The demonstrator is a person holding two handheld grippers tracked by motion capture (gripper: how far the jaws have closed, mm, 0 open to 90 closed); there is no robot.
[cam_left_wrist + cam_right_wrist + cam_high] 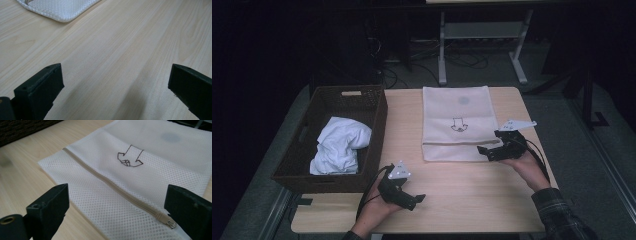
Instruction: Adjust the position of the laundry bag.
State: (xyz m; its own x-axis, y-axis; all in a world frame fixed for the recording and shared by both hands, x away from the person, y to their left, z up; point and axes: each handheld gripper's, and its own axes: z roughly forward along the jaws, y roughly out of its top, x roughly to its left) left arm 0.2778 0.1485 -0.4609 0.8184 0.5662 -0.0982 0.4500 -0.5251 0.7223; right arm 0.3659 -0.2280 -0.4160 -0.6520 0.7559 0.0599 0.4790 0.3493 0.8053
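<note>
Outlined arrow sign on mesh bag [130, 157]; no words

Table [130, 50]: pale wood, smooth, matt, fine straight grain.
Laundry bag [155, 177]: white mesh cloth, dotted weave, matt.
Zipper [117, 190]: beige woven tape; small shiny metal pull at 5 o'clock.
Basket [377, 127]: dark woven wicker, rough.
Garment [339, 145]: white soft cloth, crumpled.
Right gripper [117, 207]: black matt plastic jaws.

The far end of the white mesh zip bag [155, 170] is cut off by the right gripper view's top edge. In the high view, the crumpled white cloth [339, 145] is partly hidden by the dark woven basket's [379, 120] near wall.
</note>
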